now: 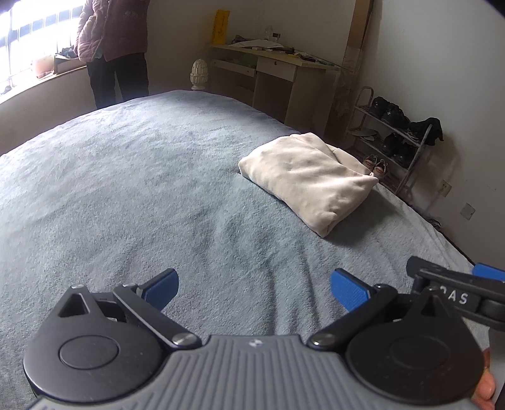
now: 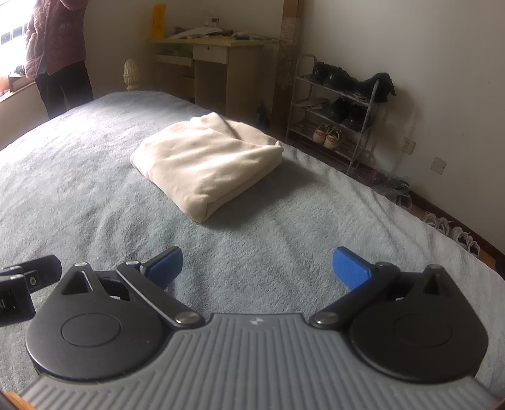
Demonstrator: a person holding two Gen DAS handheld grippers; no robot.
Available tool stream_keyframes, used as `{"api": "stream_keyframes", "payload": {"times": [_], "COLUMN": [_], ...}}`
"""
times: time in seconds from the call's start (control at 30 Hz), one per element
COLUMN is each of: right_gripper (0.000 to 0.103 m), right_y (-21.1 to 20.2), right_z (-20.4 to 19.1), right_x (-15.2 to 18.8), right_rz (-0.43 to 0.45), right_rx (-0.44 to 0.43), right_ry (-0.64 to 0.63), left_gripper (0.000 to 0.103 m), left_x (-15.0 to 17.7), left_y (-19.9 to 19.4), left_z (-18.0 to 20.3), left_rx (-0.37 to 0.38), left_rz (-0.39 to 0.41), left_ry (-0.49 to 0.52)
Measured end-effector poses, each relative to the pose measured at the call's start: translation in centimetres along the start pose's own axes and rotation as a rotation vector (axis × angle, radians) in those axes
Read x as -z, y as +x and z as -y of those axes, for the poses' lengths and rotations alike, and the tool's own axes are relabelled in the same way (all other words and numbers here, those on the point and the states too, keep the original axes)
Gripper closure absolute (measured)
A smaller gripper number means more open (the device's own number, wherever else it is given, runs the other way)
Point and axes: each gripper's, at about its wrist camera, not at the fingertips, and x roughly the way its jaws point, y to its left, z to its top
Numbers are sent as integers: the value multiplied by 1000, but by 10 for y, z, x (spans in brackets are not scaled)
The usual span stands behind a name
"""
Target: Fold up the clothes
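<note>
The cream garment [image 2: 206,164] lay folded into a thick rectangular bundle on the grey bed cover [image 2: 79,176], toward the bed's right edge and well short of its far end. Both grippers hung above the near part of the bed, apart from the bundle. The left gripper [image 1: 254,288] had its blue-padded fingers [image 1: 164,288] spread wide with nothing between them; the right gripper [image 2: 257,268] was the same, fingers [image 2: 350,266] parted and empty. A broad stretch of bare cover ran from the bundle to the left edge and on to the far end, open room all round it except on the right, where the edge came near.

The left wrist view caught the right gripper's black frame at its lower right corner and a fingertip of the holding hand [image 1: 484,389]. The right wrist view alone showed loose shoes [image 2: 442,220] on the floor beside the bed. Both showed a shoe rack [image 2: 334,107], a wooden desk [image 2: 211,60] and a person in a pink jacket [image 1: 113,28] by the window.
</note>
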Motion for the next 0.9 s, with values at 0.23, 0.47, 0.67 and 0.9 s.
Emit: {"api": "stream_keyframes", "payload": {"times": [0.23, 0.47, 0.67, 0.9], "right_gripper": [1, 1, 9, 54], "right_y": [22, 159, 257, 275], "right_z": [42, 88, 91, 92], "right_x": [-17, -54, -73, -119], "right_rz": [144, -114, -161, 24], "right_rx": [-234, -554, -447, -345], "right_ry": [94, 531, 724, 592], "left_gripper": [0, 0, 5, 36], "left_x": [-8, -44, -80, -119], "left_y": [19, 62, 130, 214], "left_z": [-31, -62, -57, -21], "left_rx": [27, 7, 51, 122], "left_rz": [121, 223, 239, 234], "left_ry": [-44, -42, -4, 92]}}
